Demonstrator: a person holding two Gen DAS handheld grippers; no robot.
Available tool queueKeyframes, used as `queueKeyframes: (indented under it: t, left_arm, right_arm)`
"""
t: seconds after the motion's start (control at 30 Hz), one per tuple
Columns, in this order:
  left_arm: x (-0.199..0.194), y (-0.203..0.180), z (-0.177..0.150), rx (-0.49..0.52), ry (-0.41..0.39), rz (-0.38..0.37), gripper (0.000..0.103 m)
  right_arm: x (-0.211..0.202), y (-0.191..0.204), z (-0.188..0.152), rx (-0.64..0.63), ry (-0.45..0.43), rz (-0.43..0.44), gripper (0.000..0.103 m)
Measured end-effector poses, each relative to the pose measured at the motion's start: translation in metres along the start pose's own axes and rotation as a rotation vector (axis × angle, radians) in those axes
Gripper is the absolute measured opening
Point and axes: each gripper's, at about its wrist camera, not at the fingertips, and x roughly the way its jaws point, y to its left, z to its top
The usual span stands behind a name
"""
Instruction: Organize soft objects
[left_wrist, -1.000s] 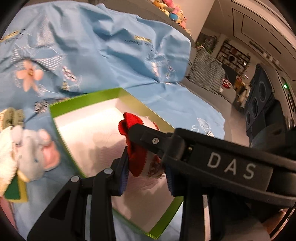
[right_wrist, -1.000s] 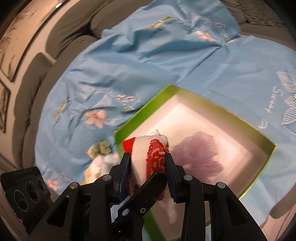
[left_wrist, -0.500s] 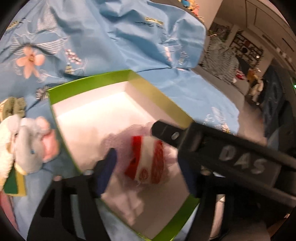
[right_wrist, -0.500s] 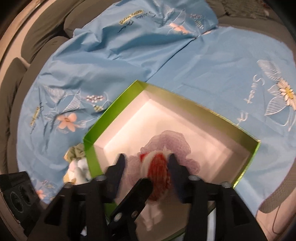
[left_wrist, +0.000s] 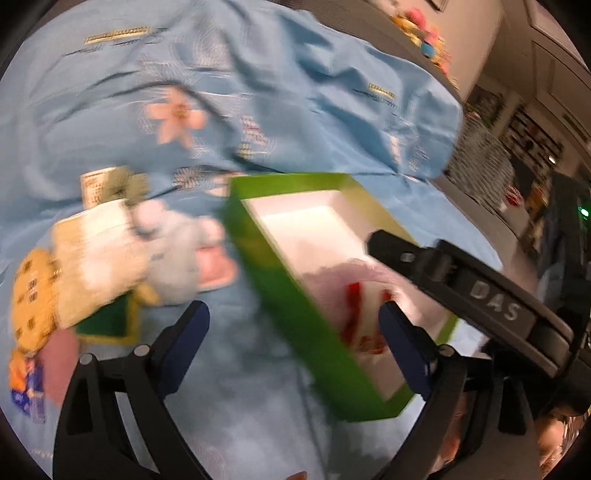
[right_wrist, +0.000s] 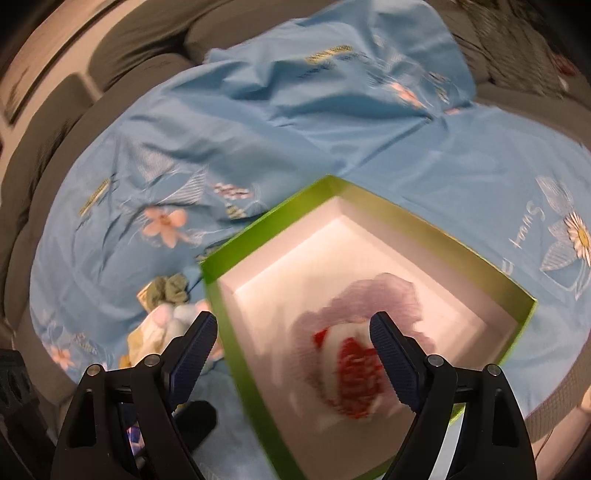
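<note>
A green box (left_wrist: 288, 291) with a white inside (right_wrist: 369, 266) stands on the blue flowered sheet. A rolled red and white sock (right_wrist: 351, 373) lies in it on a purple cloth (right_wrist: 376, 295); it also shows in the left wrist view (left_wrist: 364, 321). My right gripper (right_wrist: 291, 350) is open and empty above the box's near left wall. My left gripper (left_wrist: 295, 339) is open and empty over that wall too. A heap of soft things lies left of the box: a pale blue and white plush (left_wrist: 173, 251), a cream cloth (left_wrist: 96, 258) and a green sock (right_wrist: 168, 290).
The blue sheet (right_wrist: 258, 110) covers a grey sofa (right_wrist: 55, 110). A yellow patterned item (left_wrist: 31, 295) and a small blue and orange packet (left_wrist: 24, 387) lie at the far left. Shelves and furniture stand at the back right (left_wrist: 524, 147).
Both grippers opened and let go of the red and white sock, which now lies in the box. Both have drawn back and shifted left, towards the heap.
</note>
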Motion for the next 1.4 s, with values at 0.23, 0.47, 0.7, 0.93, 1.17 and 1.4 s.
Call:
queueKeyframes:
  t: [0.23, 0.47, 0.7, 0.93, 1.17, 1.4]
  left_arm:
    - [-0.044, 0.068, -0.014, -0.129, -0.073, 0.137, 0.093]
    - [-0.081, 0.148, -0.053, -0.247, -0.078, 0.334, 0.093]
    - [-0.103, 0.228, -0.101, -0.447, -0.118, 0.43, 0.092]
    - [-0.11, 0.252, -0.108, -0.56, -0.12, 0.411, 0.092]
    - [-0.107, 0.262, -0.11, -0.601, -0.08, 0.402, 0.091]
    - [-0.112, 0.268, -0.109, -0.609, -0.097, 0.422, 0.091]
  right_arm:
    - [-0.001, 0.048, -0.021, -0.116, -0.018, 0.077, 0.088]
    - [0.008, 0.099, -0.054, -0.26, 0.022, 0.132, 0.088]
    - [0.027, 0.152, -0.096, -0.415, 0.097, 0.208, 0.088]
    - [0.071, 0.206, -0.122, -0.412, 0.313, 0.354, 0.085]
    - [0.123, 0.257, -0.14, -0.405, 0.437, 0.335, 0.073]
    - [0.162, 0.268, -0.156, -0.415, 0.448, 0.245, 0.068]
